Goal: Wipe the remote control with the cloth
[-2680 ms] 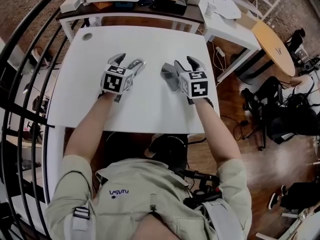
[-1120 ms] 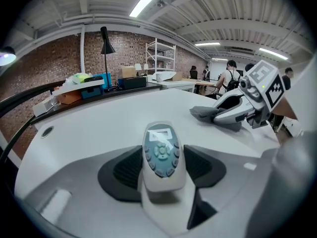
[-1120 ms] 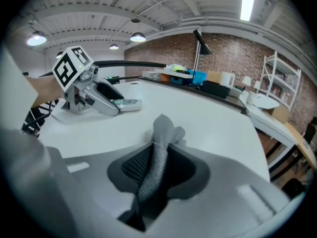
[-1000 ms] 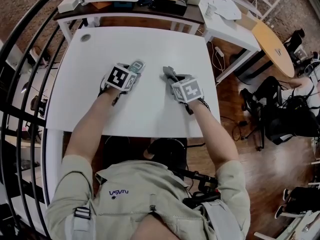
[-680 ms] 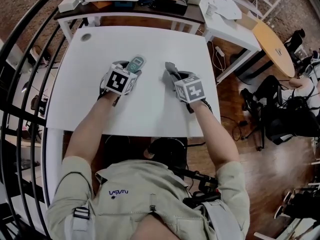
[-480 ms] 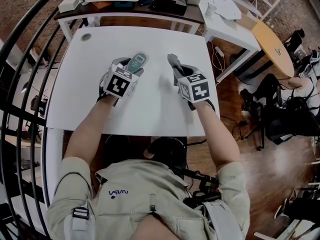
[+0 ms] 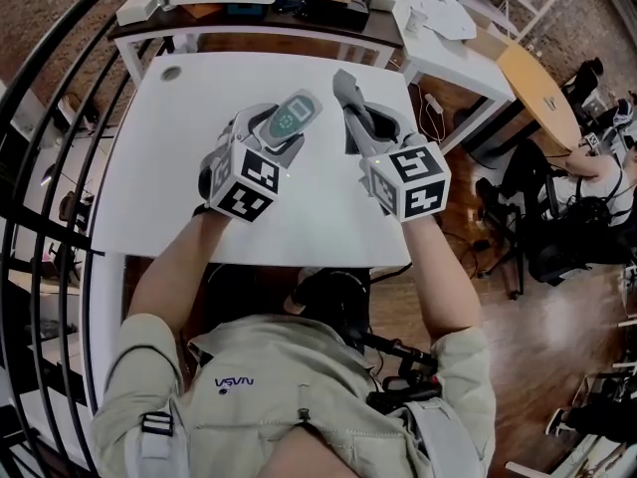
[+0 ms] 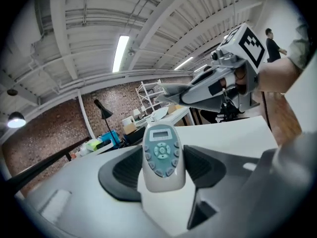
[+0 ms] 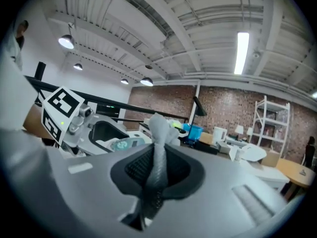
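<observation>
Left claw (image 7: 267,132) clamped on remote (image 8: 161,152), aloft over tabletop (image 7: 179,167), 11 o'clock. Right claw (image 9: 156,170), jaws just closed tighter, pinching cloth (image 9: 158,128), 1 o'clock. Risk: wiping pressure likely levers remote loose; thin cloth pinch may slip.

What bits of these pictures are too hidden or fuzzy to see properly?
The remote control: its screen writing and button signs are too small and blurred in the left gripper view and the head view.
The cloth: bunched between the jaws in the right gripper view, so its full size is hidden.
The dark desk: its items are tiny and cut off by the head view's top edge.
</observation>
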`<state>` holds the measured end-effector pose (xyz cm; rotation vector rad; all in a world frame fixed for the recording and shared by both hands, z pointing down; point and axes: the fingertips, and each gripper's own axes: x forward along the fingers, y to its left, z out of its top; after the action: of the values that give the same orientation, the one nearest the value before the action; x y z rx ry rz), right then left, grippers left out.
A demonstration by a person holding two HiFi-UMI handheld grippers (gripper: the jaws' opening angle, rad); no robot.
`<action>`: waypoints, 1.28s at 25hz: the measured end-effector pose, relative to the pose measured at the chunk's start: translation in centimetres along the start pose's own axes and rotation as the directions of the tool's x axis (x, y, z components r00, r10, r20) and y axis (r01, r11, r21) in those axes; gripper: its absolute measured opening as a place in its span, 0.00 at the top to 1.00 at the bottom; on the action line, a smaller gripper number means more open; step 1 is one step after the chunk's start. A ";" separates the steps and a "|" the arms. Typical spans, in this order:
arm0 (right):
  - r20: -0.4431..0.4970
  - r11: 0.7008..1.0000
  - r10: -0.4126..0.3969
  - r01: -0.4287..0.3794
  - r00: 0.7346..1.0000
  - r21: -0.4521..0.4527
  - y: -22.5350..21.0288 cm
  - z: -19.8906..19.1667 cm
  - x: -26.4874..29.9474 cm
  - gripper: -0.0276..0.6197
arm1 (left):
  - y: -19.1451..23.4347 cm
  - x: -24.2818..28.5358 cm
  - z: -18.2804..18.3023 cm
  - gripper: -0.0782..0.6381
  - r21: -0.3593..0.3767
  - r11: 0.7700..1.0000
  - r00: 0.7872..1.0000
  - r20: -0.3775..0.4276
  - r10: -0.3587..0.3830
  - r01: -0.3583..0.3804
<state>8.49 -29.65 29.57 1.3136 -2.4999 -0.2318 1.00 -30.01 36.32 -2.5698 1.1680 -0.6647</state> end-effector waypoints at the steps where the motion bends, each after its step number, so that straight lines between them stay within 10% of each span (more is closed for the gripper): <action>1: 0.014 1.000 0.005 -0.005 1.000 -0.013 0.3 0.7 -0.3 0.91 | -0.2 -0.4 0.5 0.51 0.019 1.000 1.000 0.013 0.011 -0.012; 15: 0.045 0.984 0.135 -0.128 0.990 -0.127 6.8 3.7 -2.6 0.91 | -2.4 -4.7 5.1 0.51 0.266 0.950 0.978 0.172 0.117 -0.160; 23: -0.051 0.921 0.312 -0.315 0.949 -0.227 11.8 2.8 -3.6 0.92 | -4.0 -5.4 5.2 0.51 0.356 0.922 0.973 0.220 0.077 -0.153; 32: 0.052 0.966 0.011 0.003 0.999 -0.260 5.0 5.8 -4.7 0.92 | -4.8 -6.1 6.3 0.51 0.411 0.888 0.965 0.234 0.116 -0.207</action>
<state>5.13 -22.91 24.60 1.2096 -2.4134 -0.5795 3.76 -22.08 30.97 -2.0854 1.0187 -0.5347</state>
